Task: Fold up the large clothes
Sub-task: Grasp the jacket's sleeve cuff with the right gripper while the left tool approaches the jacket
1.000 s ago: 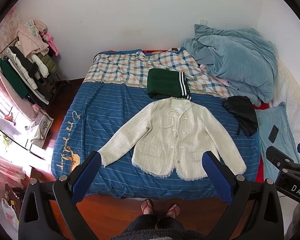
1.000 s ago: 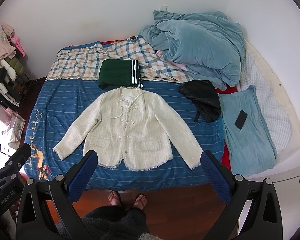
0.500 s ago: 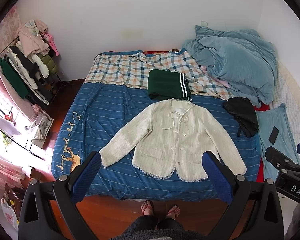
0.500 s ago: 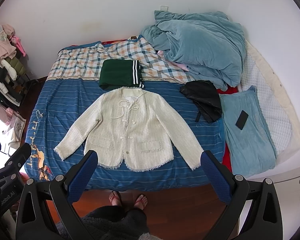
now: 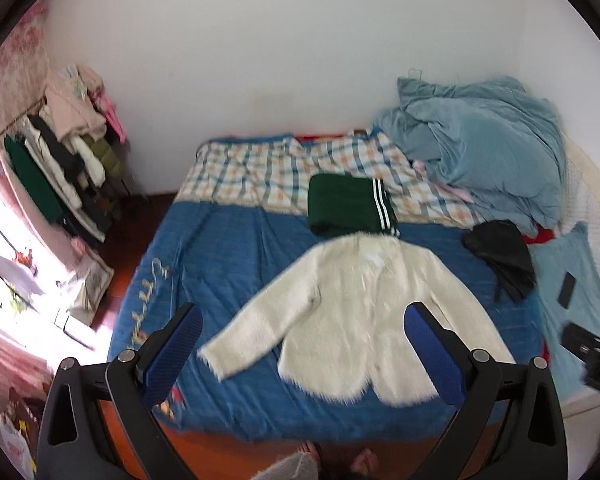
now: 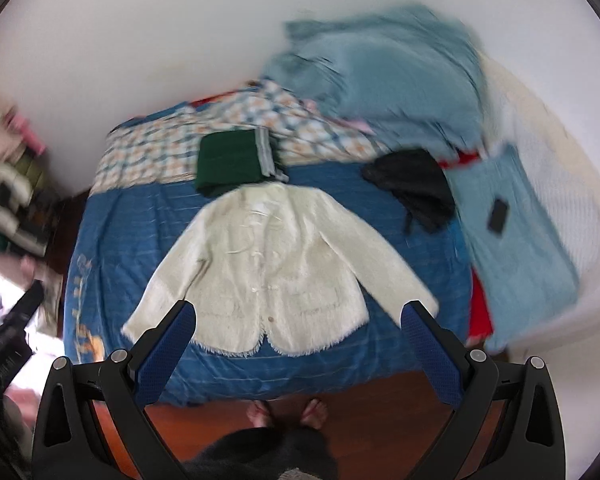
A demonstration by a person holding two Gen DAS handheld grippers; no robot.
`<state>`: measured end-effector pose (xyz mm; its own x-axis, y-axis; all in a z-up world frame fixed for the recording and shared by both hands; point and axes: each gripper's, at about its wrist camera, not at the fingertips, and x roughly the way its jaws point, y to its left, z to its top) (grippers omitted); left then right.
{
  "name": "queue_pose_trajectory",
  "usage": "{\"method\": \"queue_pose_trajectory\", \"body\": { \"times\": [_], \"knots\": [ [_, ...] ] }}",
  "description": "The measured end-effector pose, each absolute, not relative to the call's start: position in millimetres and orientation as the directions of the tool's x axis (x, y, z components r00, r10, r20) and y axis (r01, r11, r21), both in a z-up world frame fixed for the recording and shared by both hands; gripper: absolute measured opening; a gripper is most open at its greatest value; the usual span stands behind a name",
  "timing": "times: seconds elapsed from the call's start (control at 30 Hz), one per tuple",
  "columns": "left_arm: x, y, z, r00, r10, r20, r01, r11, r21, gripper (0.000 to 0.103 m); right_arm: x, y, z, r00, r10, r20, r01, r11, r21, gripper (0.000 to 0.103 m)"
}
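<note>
A cream tweed jacket (image 5: 364, 312) lies flat, front up, sleeves spread, on the blue striped bedspread (image 5: 228, 256); it also shows in the right wrist view (image 6: 276, 264). A folded dark green garment with white stripes (image 5: 348, 204) lies just beyond its collar, also in the right wrist view (image 6: 236, 160). My left gripper (image 5: 304, 352) is open and empty, held above the bed's near edge. My right gripper (image 6: 298, 352) is open and empty, also above the near edge. Both views are blurred.
A heap of blue bedding (image 5: 488, 148) fills the far right corner. A black garment (image 5: 500, 252) and a phone (image 5: 567, 289) on a light blue cloth lie at right. A clothes rack (image 5: 60, 160) stands left. The person's feet (image 6: 288, 414) stand on the wooden floor.
Both grippers have moved, and both views are now blurred; the jacket sits lower and nearer in the frames. The jacket and the other clothes have not moved on the bed.
</note>
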<state>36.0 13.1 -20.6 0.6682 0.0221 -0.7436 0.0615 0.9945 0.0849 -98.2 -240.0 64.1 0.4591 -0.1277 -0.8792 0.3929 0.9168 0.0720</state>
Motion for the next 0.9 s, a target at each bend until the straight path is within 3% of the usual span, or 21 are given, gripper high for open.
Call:
{"method": "queue_pose_trajectory", "body": {
  "times": [0.03,0.1,0.13,0.17,0.33,0.43,0.57,0.77,0.9],
  "knots": [
    [44,13,-30,0.676,0.02,-0.736,0.066,0.994,0.088,0.103,-100,-251,51,0.447,-0.137,-0.884,0.441,0.894,0.085,0.1],
    [58,13,-51,0.668,0.037,-0.743,0.062,0.993,0.104,0.103,-105,-282,19,0.41,-0.139,-0.901,0.533,0.839,0.114,0.083],
    [67,10,-66,0.656,0.047,-0.753,0.06,0.992,0.114,0.103,-107,-298,-1,0.379,-0.146,-0.914,0.576,0.81,0.11,0.064],
    [76,7,-80,0.637,0.063,-0.768,0.057,0.99,0.129,0.103,-109,-315,-17,0.354,-0.14,-0.925,0.612,0.783,0.116,0.059],
    [110,-14,-142,0.551,0.127,-0.824,0.04,0.983,0.178,0.103,-128,-404,-129,0.309,-0.015,-0.951,0.785,0.569,0.246,0.06],
    [132,-36,-185,0.503,0.192,-0.843,0.023,0.972,0.235,0.103,-132,-451,-227,0.286,0.107,-0.952,0.861,0.408,0.304,0.071],
    [158,-61,-243,0.431,0.271,-0.86,0.03,0.949,0.314,0.103,-128,-495,-365,0.297,0.238,-0.925,0.907,0.232,0.351,0.071],
    [190,-90,-347,0.253,0.364,-0.896,0.06,0.919,0.39,0.103,-111,-552,-520,0.276,0.236,-0.932,0.945,0.111,0.308,0.071],
    [204,-122,-403,0.204,0.367,-0.908,0.116,0.911,0.395,0.103,-117,-578,-549,0.367,0.171,-0.915,0.93,-0.051,0.364,0.066]
  ]
}}
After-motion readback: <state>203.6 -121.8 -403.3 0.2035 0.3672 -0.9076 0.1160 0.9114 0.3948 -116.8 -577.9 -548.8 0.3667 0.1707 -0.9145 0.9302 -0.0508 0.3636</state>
